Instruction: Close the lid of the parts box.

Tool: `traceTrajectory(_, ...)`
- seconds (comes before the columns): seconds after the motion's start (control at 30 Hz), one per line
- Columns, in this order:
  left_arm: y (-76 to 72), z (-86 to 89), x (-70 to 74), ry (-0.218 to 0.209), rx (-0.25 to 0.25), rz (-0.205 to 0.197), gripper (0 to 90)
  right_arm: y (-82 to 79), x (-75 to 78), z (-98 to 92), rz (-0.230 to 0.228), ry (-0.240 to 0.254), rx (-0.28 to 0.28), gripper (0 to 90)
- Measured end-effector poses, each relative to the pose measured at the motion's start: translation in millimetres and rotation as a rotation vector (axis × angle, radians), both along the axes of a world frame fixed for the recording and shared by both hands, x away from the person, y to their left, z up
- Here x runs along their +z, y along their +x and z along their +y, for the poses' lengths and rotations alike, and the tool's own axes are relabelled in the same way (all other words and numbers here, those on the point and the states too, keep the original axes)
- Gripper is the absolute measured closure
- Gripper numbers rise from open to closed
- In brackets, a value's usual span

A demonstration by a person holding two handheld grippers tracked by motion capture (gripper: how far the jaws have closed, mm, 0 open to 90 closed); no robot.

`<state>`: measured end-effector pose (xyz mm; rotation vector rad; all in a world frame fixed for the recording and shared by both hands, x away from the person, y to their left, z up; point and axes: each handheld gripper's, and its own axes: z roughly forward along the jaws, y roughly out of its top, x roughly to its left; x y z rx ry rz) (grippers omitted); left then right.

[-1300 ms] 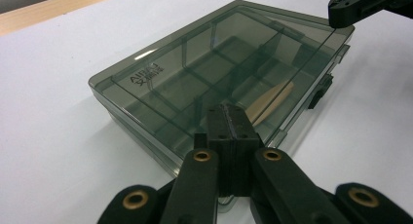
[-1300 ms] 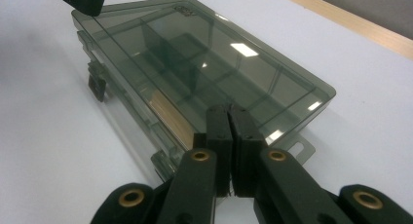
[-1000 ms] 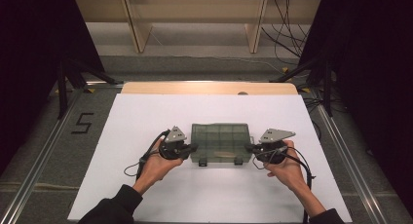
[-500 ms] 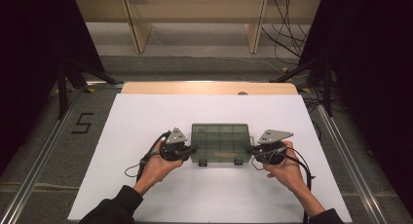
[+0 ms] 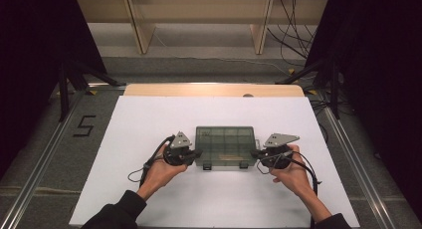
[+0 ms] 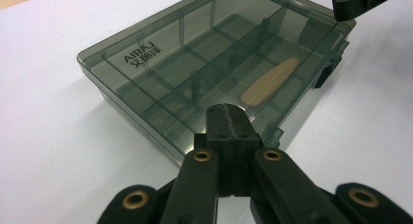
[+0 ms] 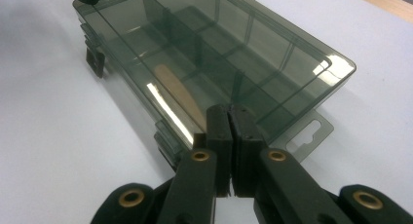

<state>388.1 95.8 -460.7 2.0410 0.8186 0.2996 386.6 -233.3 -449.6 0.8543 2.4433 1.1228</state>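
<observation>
We bracket the smoky translucent plastic compartment box (image 5: 225, 146), lid down on the white surface (image 5: 149, 119), with the left gripper (image 5: 195, 154) and right gripper (image 5: 256, 154) at its ends, fingers closed on nothing; opening it likely calls for working its front latches (image 5: 206, 166).

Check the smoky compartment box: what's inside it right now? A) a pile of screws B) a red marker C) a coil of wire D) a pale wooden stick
D: through the closed tinted lid of the compartment box, a single pale wooden stick lies in one of the divided cells; the right gripper view shows the same stick, and the other cells that can be seen look bare.
</observation>
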Motion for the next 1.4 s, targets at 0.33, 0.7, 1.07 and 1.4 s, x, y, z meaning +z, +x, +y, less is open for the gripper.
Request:
traceTrajectory(0.33, -1.9, -1.3, -0.1, -0.017, 0.004, 0.005, 89.9, -0.4, 0.0, 0.2, 0.006, 0.001, 0.000, 88.6)
traceTrajectory(0.7, -3.0, 0.0, 0.2, 0.000, -0.006, -0.002, 89.9, -0.4, -0.2, 0.1, 0.003, 0.005, -0.004, 88.1)
traceTrajectory(1.07, -4.3, 0.9, 2.5, -0.037, 0.005, -0.005, 89.4, -0.5, 2.1, -1.2, -0.002, 0.027, -0.018, 86.0)
traceTrajectory(1.4, -5.3, 3.1, 5.7, -0.061, 0.007, -0.014, 87.9, -0.3, 5.9, -2.9, -0.017, 0.084, -0.055, 73.1)
